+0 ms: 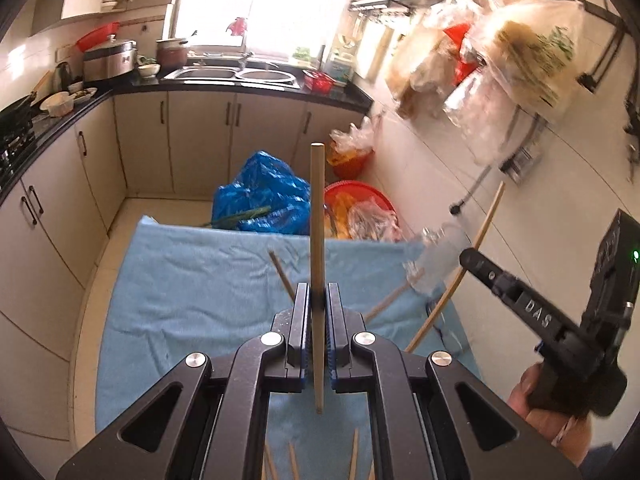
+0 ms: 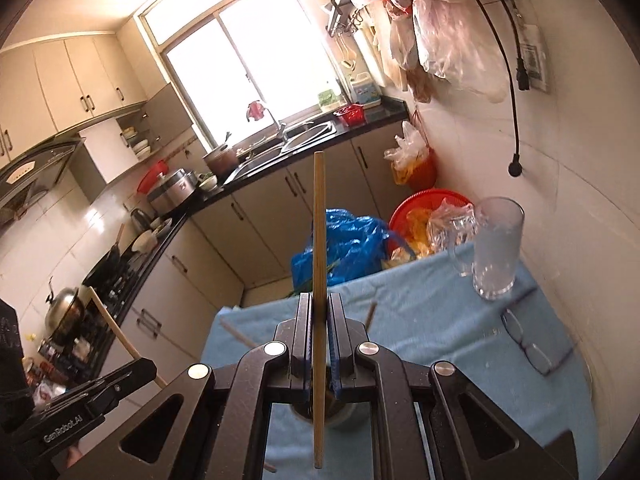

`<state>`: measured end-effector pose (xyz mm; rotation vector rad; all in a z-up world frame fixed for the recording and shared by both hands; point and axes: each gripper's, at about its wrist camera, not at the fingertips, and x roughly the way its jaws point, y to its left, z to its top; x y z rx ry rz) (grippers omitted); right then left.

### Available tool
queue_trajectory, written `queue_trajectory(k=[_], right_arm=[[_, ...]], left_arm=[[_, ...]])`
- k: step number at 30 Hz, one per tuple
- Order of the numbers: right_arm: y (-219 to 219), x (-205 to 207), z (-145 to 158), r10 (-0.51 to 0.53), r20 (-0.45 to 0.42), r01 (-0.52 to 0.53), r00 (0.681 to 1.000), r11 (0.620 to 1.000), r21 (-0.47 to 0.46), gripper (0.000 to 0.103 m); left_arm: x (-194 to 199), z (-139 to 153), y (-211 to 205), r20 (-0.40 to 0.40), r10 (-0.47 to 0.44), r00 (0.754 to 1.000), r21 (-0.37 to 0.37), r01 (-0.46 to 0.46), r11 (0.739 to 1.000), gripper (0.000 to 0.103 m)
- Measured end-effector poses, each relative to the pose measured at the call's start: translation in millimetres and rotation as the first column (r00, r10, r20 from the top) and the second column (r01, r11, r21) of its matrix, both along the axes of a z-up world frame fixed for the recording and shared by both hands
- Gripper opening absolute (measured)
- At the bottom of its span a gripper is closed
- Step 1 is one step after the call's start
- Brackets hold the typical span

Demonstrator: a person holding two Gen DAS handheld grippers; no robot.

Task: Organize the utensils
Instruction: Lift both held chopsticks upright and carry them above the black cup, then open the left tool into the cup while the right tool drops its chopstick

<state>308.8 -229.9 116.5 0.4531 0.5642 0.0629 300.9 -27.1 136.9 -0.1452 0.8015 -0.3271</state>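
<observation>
Holding one chopstick each, both tools look mid-carry, prob. toward the clear cup (image 2: 498, 246) at the far right of the desk (image 2: 420, 320).

Left tool (image 1: 319, 312): clenched on a chopstick (image 1: 317, 220) gripped near its lower third, stick upright so it can drop in end-first. More loose chopsticks (image 1: 280, 272) lie on the blue cloth ahead w/ others at the near edge, cut off by the frame.

Right tool (image 2: 320, 316): clenched on its own chopstick (image 2: 319, 240), same upright hold. Glasses (image 2: 528, 340) lie near the cup, just apart from it.

Hard to tell: a round container sits under the right tool, mostly hidden. Cup is blurred in left view. Only part of the person's hand (image 1: 536, 400) shows.
</observation>
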Motion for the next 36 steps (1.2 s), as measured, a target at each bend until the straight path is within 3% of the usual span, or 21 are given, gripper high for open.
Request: queue_trajectory(k=[9,16,29,36], right_arm=[[18,47,-13,-0.02,0.019,0.021,1.0,0.996,-0.09,0.008],[28,66,-35,0.008,-0.019,-0.01,1.0,0.991,-0.133,0.008],[23,61,-66,0.051,-0.095,-0.06,0.994,0.993,-0.098,0.009],[19,48,-54,0.05,-0.078,-0.056,0.996,0.995,-0.088,0.012]], left_arm=[[43,-22,-19,0.017,0.068,0.998,-0.034,-0.067,0.997,0.007],[54,-52,-25,-0.029,0.084,0.996,-0.016,-0.085,0.996,0.006],[50,-67,-19,-0.06,0.077,0.995,-0.001,-0.077,0.997,0.007],[44,-59,-14,-0.06,0.058,0.997,-0.026,-0.059,0.998,0.009]])
